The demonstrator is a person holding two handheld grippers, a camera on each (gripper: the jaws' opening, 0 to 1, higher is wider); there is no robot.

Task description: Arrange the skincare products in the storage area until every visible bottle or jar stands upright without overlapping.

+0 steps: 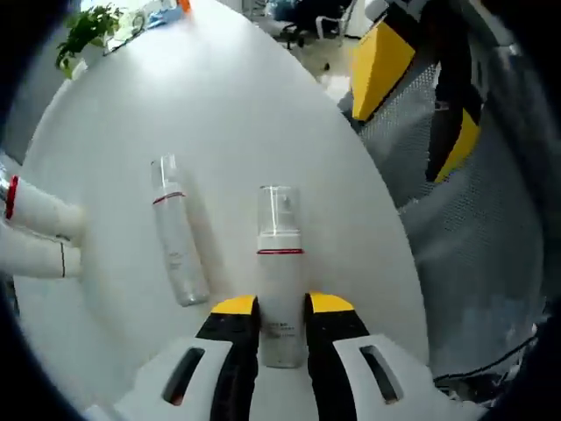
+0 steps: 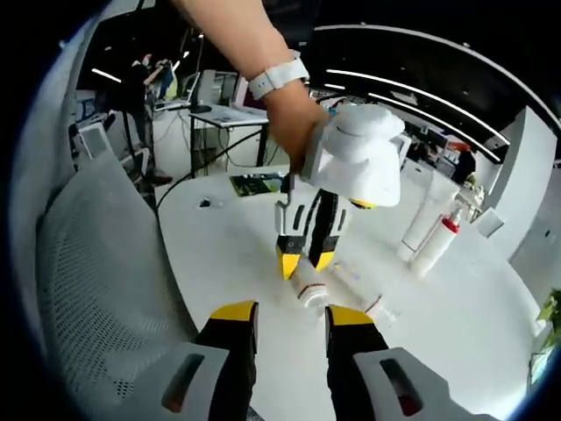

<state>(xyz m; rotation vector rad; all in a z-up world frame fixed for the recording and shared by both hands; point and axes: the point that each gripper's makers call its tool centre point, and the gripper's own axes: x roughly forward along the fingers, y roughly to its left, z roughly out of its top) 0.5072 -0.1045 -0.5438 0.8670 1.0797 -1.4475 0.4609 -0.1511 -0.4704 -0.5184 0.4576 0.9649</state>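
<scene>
Gripping a lying clear pump bottle (image 1: 280, 289) low on its body, the left gripper (image 1: 280, 307) is risking a slip or swing into the neighbouring lying bottle (image 1: 177, 237) on the white table (image 1: 263, 105), while the right gripper (image 2: 282, 317) is hovering, jaws apart and empty.

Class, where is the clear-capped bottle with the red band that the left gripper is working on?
In the left gripper view, the bottle lies on the white table between the left gripper jaws, right of another lying bottle.
</scene>
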